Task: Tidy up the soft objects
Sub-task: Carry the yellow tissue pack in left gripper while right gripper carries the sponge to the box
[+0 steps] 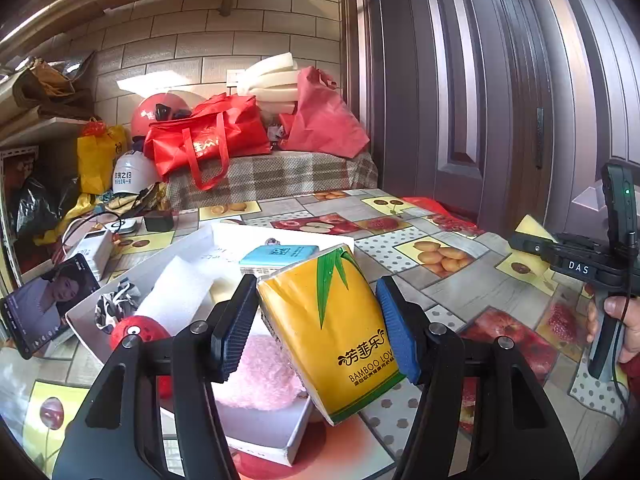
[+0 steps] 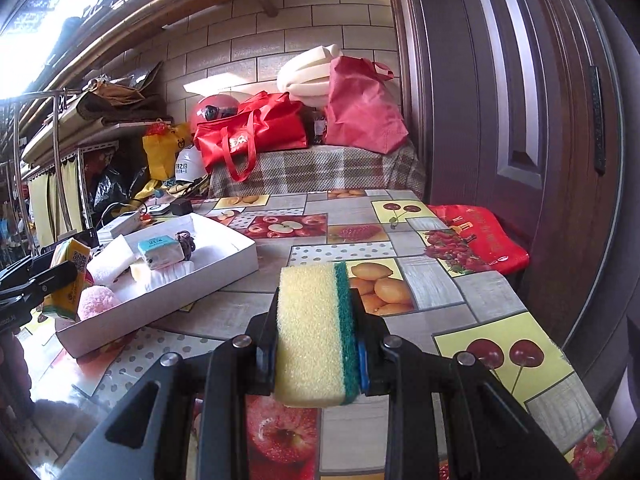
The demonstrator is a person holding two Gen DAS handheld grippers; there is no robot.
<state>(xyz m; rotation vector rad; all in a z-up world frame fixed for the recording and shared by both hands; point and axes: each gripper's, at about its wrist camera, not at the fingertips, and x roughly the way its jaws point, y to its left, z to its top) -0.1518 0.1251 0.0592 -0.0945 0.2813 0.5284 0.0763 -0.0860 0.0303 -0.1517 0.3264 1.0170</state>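
Left gripper (image 1: 320, 320) clamps tissue pack (image 1: 336, 332) over white tray (image 2: 160, 308) — right gripper (image 2: 316, 344) pinches sponge (image 2: 312, 332).

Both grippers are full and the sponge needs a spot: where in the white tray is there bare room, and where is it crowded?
The white tray shows bare floor at its far end, beyond the blue tissue pack. Its near end is crowded: pink puff, white foam block, and yellow tissue pack above. The tablecloth between tray and red bag is bare.

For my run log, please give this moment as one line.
left hand-held gripper: holds yellow tissue pack over white tray | right hand-held gripper: holds sponge above table
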